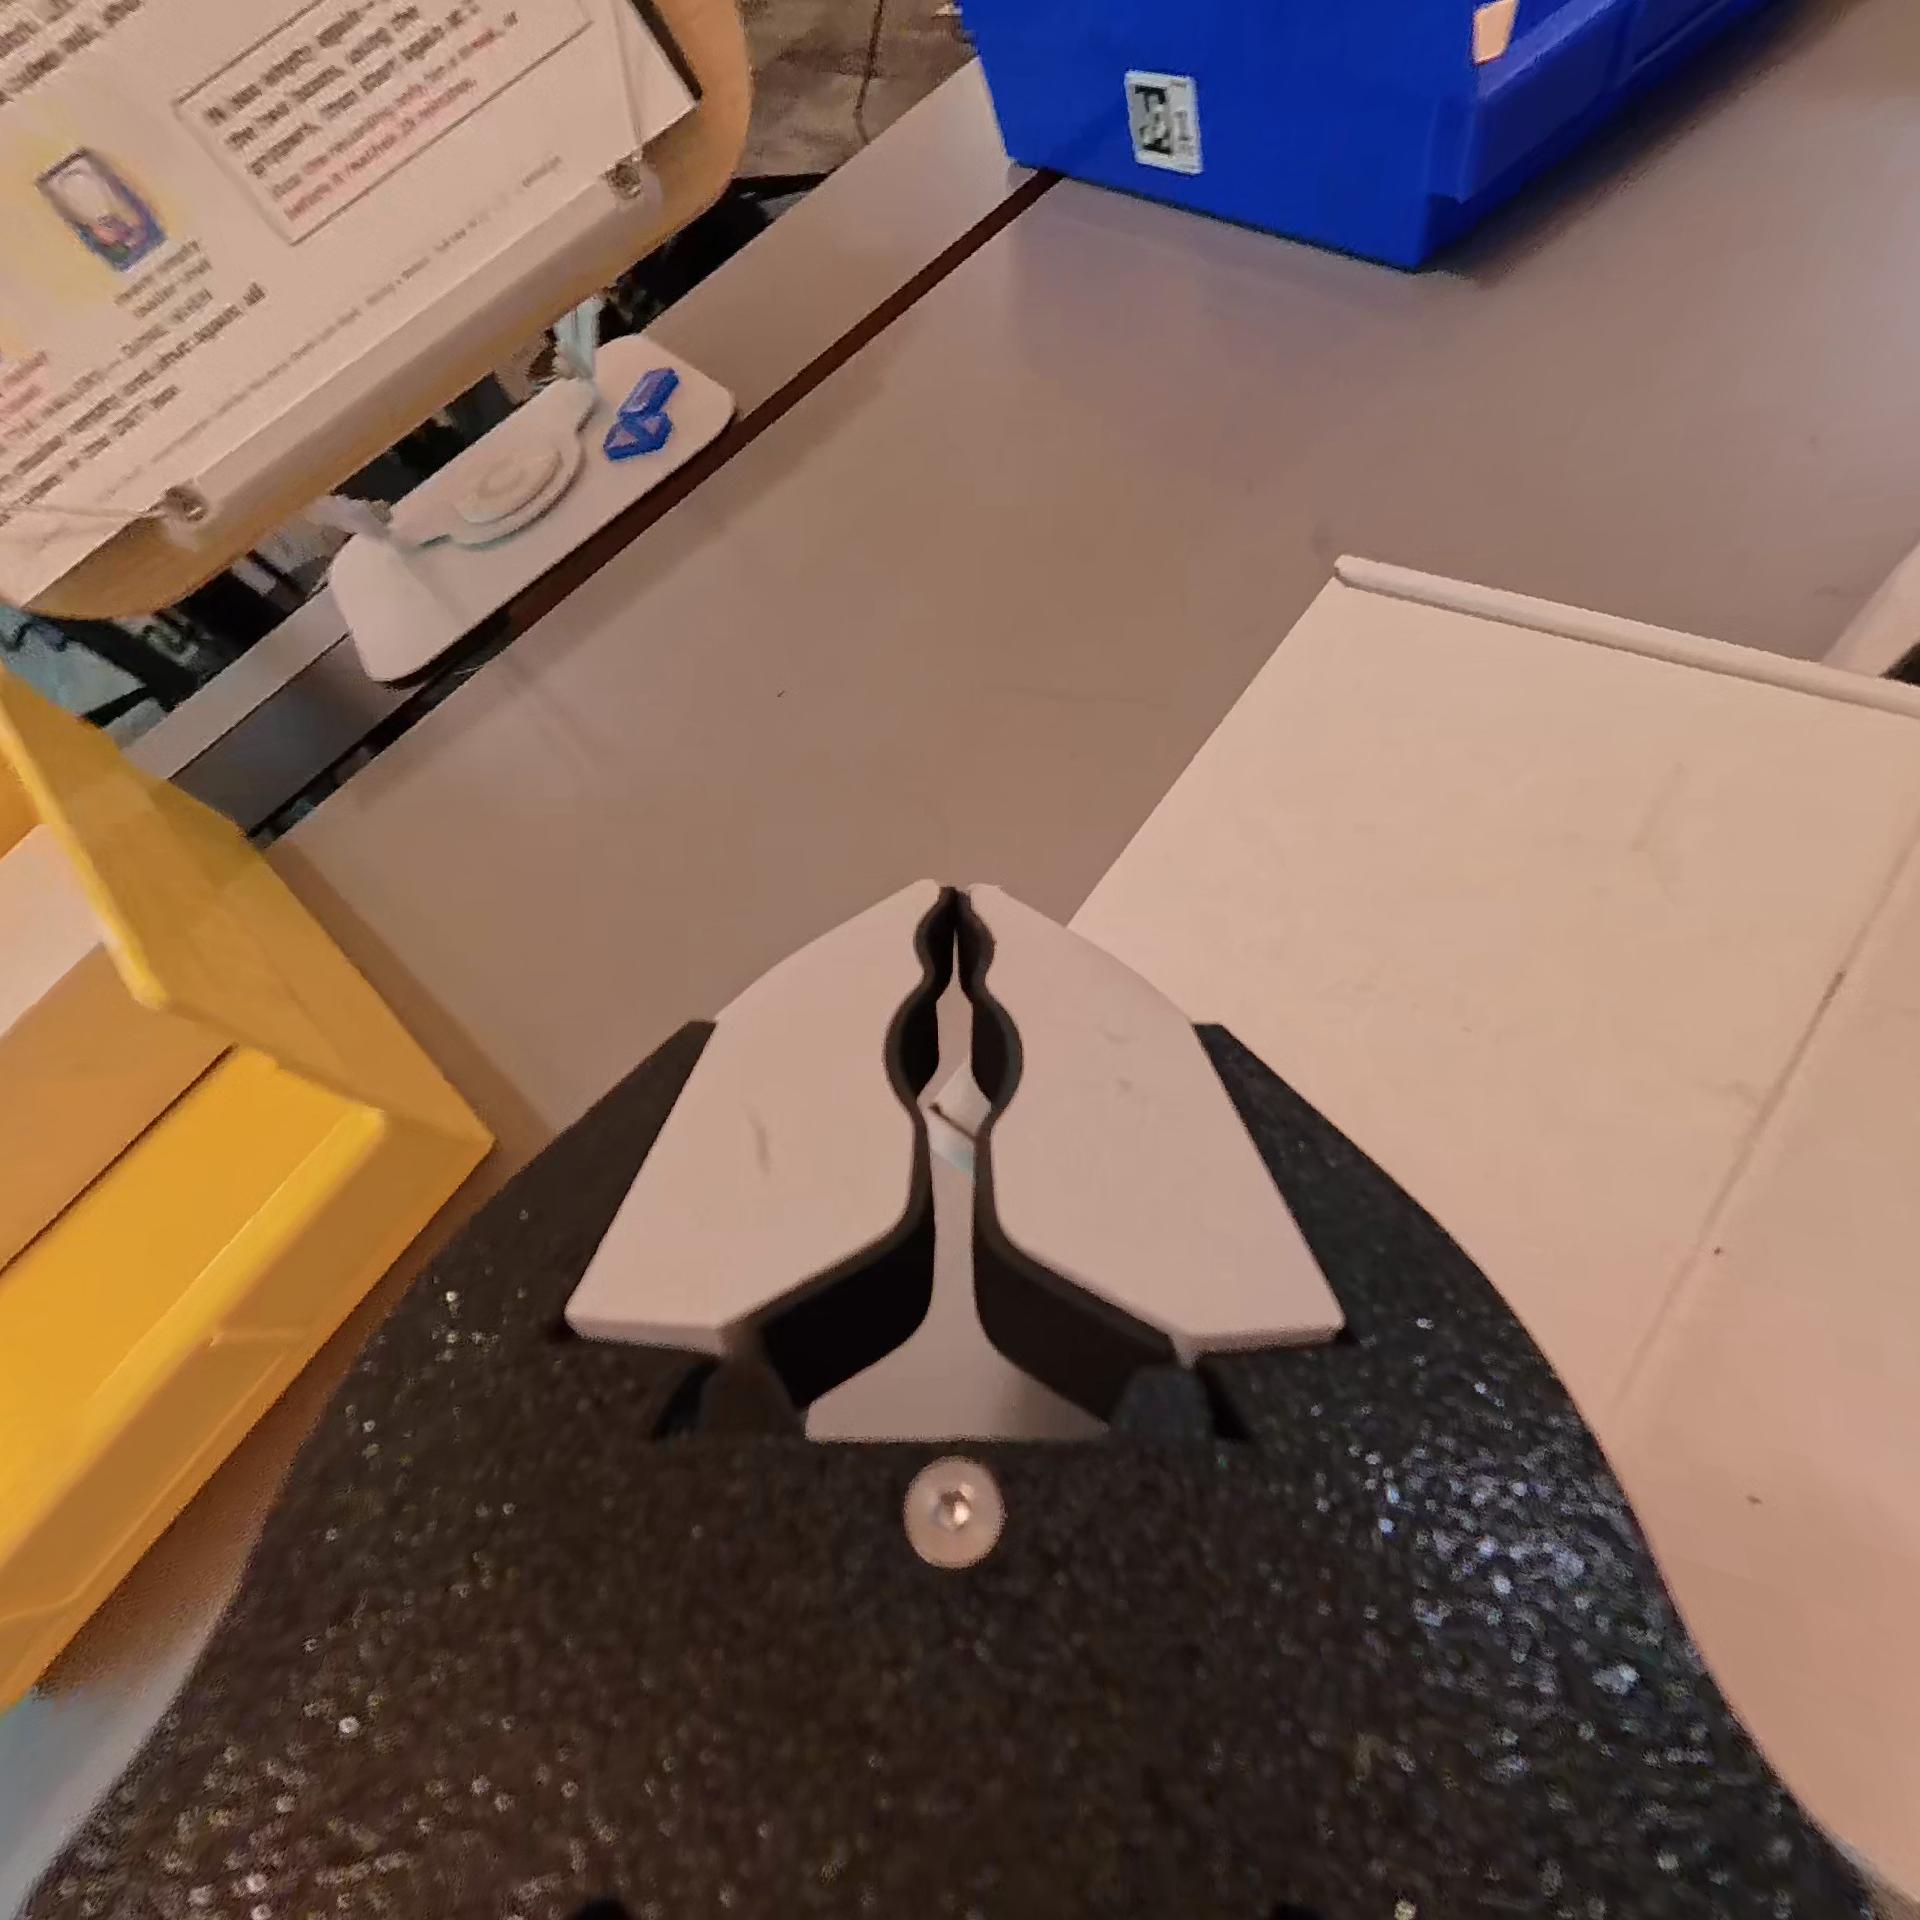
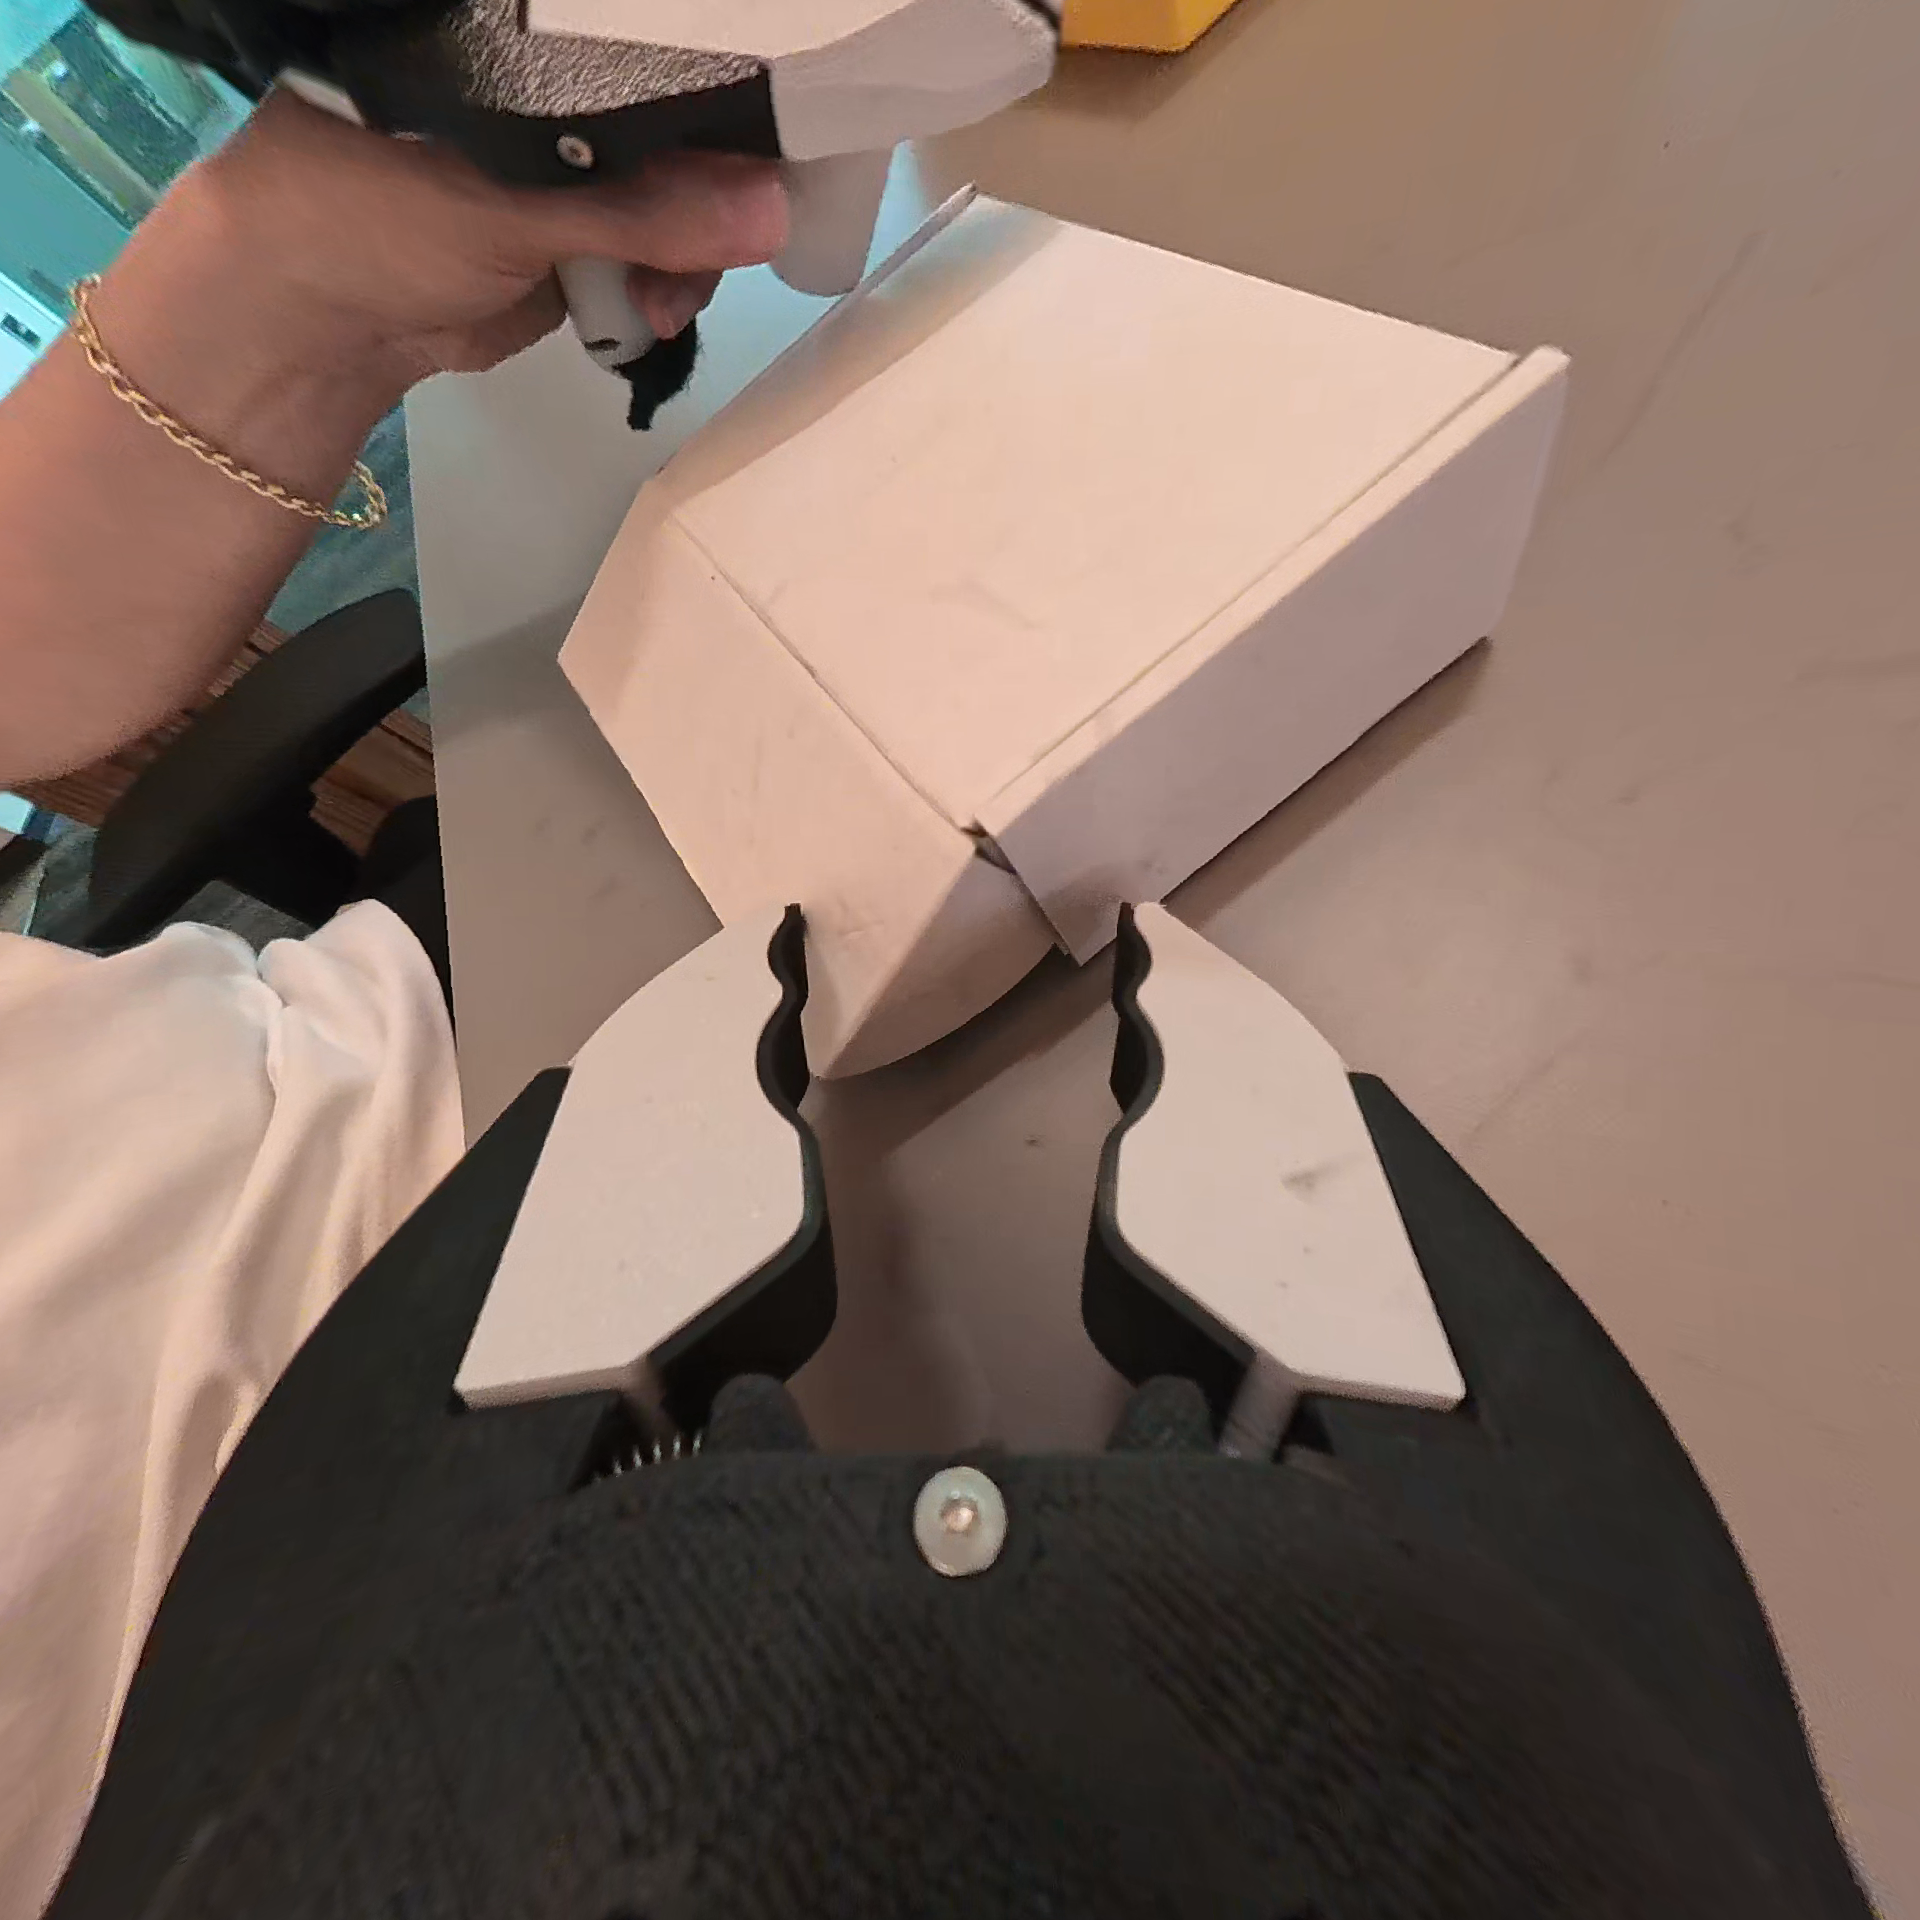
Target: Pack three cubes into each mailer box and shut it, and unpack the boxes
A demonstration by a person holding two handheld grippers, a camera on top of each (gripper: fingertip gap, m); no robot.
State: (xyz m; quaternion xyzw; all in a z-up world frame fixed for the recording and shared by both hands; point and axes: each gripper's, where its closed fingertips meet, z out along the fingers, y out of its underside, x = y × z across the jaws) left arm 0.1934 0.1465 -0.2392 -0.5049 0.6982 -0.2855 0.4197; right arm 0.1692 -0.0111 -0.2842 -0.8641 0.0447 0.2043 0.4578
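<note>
A white mailer box (image 2: 1039, 540) lies on the grey table with its lid down; its front flap (image 2: 831, 790) slopes out toward me. My right gripper (image 2: 961, 920) is open, with the flap's near corner between its fingertips. My left gripper (image 1: 951, 899) is shut and empty. It hovers beside the box's left edge (image 1: 1507, 935), and it also shows in the right wrist view (image 2: 904, 62), above the far end of the box. No cubes are in view.
A yellow bin (image 1: 208, 1143) stands at the left and a blue bin (image 1: 1299, 114) at the far right. A printed sheet on a board (image 1: 312, 208) and a white stand with small blue pieces (image 1: 639, 416) are at the far left. The table edge (image 2: 436, 727) and a black chair (image 2: 239, 748) lie to the left. One gripper's finger ends stand about 15 cm off the other's.
</note>
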